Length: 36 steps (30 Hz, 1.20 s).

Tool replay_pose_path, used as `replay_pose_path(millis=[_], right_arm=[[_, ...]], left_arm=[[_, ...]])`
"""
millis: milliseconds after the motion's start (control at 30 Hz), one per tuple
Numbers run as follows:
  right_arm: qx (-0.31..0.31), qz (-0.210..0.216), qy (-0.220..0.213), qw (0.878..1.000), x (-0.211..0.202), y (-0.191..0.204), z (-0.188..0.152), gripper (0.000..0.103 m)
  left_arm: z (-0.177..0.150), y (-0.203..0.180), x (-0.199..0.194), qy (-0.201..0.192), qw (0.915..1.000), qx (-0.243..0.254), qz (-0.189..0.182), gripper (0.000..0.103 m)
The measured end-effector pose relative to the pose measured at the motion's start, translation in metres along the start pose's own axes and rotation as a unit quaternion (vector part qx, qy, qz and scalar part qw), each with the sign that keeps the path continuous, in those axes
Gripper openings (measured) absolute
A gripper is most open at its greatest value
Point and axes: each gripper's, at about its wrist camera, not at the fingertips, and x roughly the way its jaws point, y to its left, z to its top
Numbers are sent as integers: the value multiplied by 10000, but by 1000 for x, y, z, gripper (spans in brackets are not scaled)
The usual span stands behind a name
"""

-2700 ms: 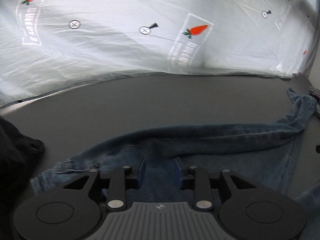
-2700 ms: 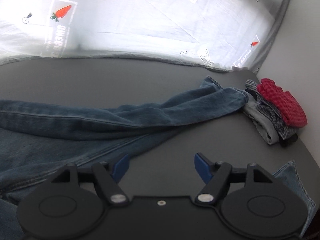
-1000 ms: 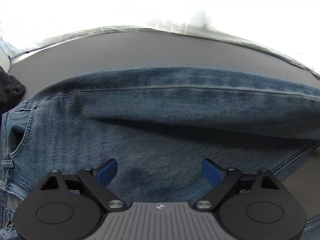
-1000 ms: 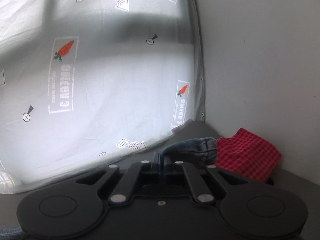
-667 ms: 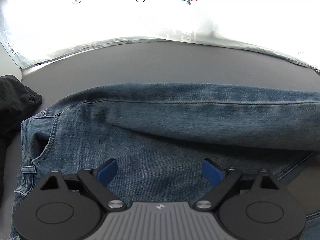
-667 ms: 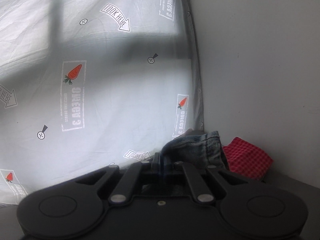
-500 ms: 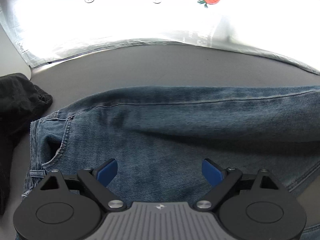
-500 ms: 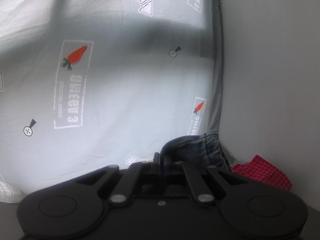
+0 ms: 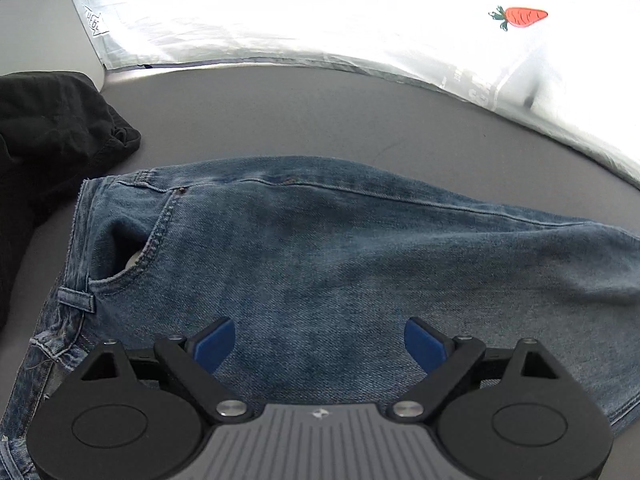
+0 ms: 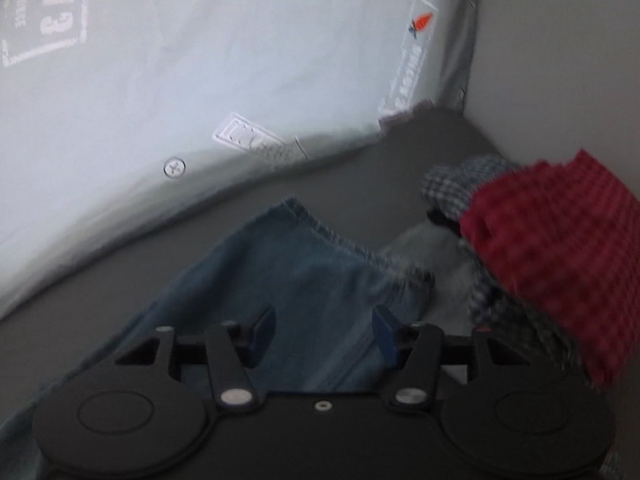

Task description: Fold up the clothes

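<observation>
Bare grey table (image 9: 320, 112) beyond jeans (image 9: 340, 248); black garment (image 9: 48, 132) blocking left, folded stack (image 10: 552, 248) blocking right.

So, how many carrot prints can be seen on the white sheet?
2. One carrot print is at the upper right in the left wrist view, one small carrot near the sheet's right edge in the right wrist view. Others may be out of frame.

A white plastic sheet (image 9: 360, 20) printed with orange carrots and grey stamps is hung along the far edge of the grey tabletop (image 9: 300, 120). A plain pale wall (image 10: 560, 40) is seen beyond the right corner.
</observation>
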Motion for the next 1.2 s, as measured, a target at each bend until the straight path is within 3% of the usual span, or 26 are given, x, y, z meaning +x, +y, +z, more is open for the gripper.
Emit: replay_pose_path(millis=[100,167,200,233,267,300,433,533,567,600,667,700,733,800,933,1200], right_arm=[[575,153,539,9968,26,-19,-35,54],[750,257,341,9963,27,-19,-45,57],[728,318,249,9965,28,-16,-45,50],[698,427,209,9964,30,-13,-44,23],[630,458,179,9968,31,-9,-43,7],[447,321,177,9983,31,-4,-40,1],[185,-123,56,9997,15,-9,-34,1],[-194,-1035,285,9940,23,-11,-41,1],[-290,-1140,263,9927,19,-13,-42,2],[-250,-1054,144,9940,9,-18,-43,3],[-206,-861,-109,9960,-15,-26,-45,21],[-287,-759,-256,9964,-32,-26,-48,47],[-452,-677,-387,9959,-48,-24,-55,56],[-891,-450,-484,9938,-75,-14,-75,57],[-1469,315,-252,9883,-124,7,-134,79],[-2360,1033,383,9655,-196,70,-256,83]], left_arm=[[1,-15,5,40,9998,200,-43,92],[2,-22,3,-13,9995,327,-37,92],[1,-25,2,-49,9992,385,-22,92],[1,-28,1,-84,9990,443,-7,92],[0,-30,0,-118,9987,498,12,92],[-2,-30,-1,-136,9985,532,60,92],[-8,-18,-13,-240,9982,499,250,92],[-17,4,-24,-224,9993,193,232,92],[-20,12,-28,-222,9993,119,269,92],[-24,19,-33,-227,9993,51,309,92],[-33,36,-50,-364,9985,-21,414,92],[-39,44,-59,-434,9980,-70,460,92],[-46,54,-66,-455,9977,-150,485,92],[-59,74,-80,-495,9968,-311,540,92],[-93,117,-99,-459,9950,-476,743,92],[-128,179,-112,-291,9961,-154,819,92]])
